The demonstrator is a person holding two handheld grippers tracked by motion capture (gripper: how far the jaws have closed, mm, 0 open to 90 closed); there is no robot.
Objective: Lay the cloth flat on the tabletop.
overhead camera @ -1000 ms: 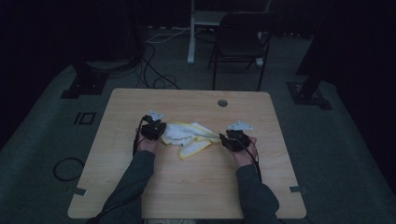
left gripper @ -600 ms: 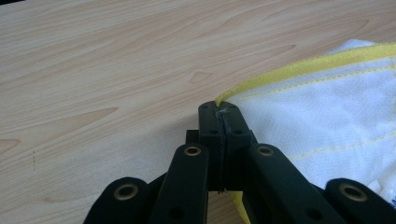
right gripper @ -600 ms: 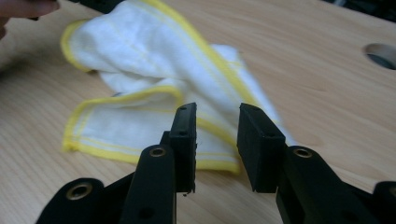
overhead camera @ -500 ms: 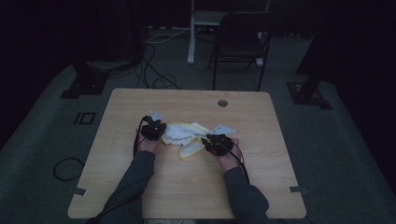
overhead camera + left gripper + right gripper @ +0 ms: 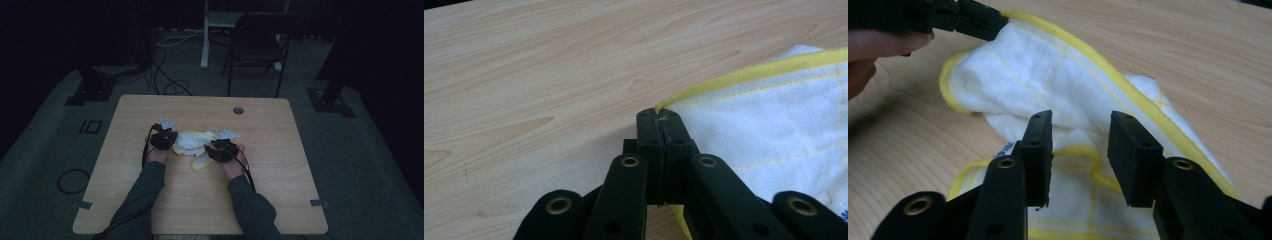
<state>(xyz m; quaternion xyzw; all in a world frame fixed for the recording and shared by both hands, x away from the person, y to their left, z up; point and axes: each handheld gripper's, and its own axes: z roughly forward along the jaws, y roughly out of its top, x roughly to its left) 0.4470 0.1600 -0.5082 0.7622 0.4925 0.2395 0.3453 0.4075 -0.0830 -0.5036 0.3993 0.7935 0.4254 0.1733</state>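
Left gripper (image 5: 659, 131) has its fingers pressed together; right gripper (image 5: 1079, 152), fingers just opening, apparently grips nothing.

Pale wooden table (image 5: 150, 200), a crumpled white cloth with yellow edging (image 5: 192, 142) near its middle.

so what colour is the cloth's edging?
Yellow edging on the white cloth; clearest in the right gripper view.

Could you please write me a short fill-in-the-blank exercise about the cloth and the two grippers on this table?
1. The white cloth has a ____ border.
2. The left gripper is ____ on the cloth's edge.
3. The right gripper hovers over the cloth with its jaws ____.
4. The table is made of ____.

Missing words: yellow; shut; open; wood
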